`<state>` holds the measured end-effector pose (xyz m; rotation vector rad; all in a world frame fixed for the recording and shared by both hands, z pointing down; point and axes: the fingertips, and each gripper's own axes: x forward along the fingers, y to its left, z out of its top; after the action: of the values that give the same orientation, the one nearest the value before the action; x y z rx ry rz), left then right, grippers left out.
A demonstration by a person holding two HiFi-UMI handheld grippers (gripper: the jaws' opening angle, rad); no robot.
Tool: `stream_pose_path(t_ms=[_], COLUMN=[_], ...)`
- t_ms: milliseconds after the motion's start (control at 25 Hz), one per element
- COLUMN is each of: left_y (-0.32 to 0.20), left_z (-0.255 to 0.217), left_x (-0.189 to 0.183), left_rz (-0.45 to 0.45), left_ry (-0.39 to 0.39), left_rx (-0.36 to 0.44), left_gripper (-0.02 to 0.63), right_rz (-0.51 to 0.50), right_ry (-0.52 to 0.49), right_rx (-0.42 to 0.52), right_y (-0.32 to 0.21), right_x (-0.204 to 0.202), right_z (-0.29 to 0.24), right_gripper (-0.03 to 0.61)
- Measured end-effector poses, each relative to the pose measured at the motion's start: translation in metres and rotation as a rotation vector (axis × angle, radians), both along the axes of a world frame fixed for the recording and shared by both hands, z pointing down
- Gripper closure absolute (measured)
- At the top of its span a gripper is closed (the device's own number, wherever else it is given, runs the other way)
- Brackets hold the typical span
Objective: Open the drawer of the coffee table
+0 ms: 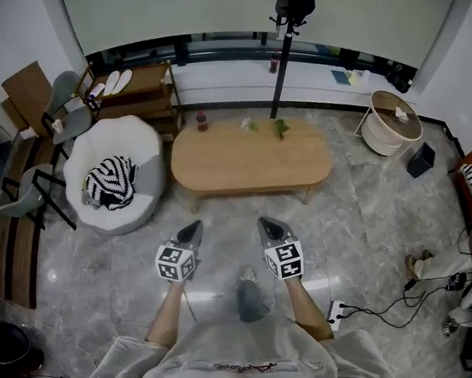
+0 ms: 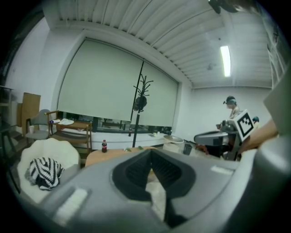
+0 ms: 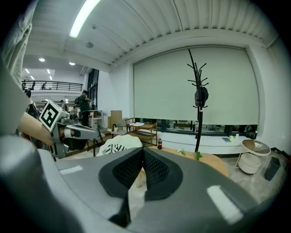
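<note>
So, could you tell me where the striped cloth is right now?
In the head view the striped cloth lies on the white chair, just left of the coffee table.

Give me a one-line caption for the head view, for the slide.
Standing before the oval coffee table, left gripper and right gripper shut, empty, not yet touching it.

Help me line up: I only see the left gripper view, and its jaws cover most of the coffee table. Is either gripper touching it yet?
Observer: No. In the head view the left gripper and right gripper are both short of the coffee table, with floor between.
Operator: Is the right gripper open?
Observer: Its own view shows the jaws shut, nothing between them.
Operator: Any drawer handle?
Observer: None I can make out; the head view shows only its top and legs.
</note>
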<state>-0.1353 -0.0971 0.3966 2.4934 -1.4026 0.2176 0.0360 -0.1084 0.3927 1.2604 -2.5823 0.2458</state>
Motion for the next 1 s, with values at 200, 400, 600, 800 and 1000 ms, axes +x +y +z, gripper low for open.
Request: stream_pose_path(t_ms=[200, 400, 600, 800, 1000], left_y=[-0.051, -0.099, -0.149, -0.187, -0.220], left_z=[-0.003, -0.012, -0.021, -0.025, -0.029], left_x=[0.003, 0.009, 0.014, 0.015, 0.017], left_rz=[-0.022, -0.042, -0.072, -0.107, -0.140], left_ry=[0.000, -0.008, -0.019, -0.032, -0.051], left_rx=[-0.012, -0.016, -0.006, 0.003, 0.011], left_gripper=[0.614, 0.614, 0.614, 0.614, 0.614], right_rz=[-0.013, -0.033, -0.067, -0.104, -0.142], right_ry=[-0.008, -0.019, -0.034, -0.042, -0.046], right_rx=[-0.010, -0.020, -0.017, 0.000, 0.012], right_y=[-0.053, -0.106, -0.159, -0.205, -0.249], right_x=[0.005, 0.010, 0.011, 0.011, 0.013], right_z=[-0.002, -0.007, -0.012, -0.015, -0.015], right_gripper=[0.574, 0.574, 0.574, 0.574, 0.573])
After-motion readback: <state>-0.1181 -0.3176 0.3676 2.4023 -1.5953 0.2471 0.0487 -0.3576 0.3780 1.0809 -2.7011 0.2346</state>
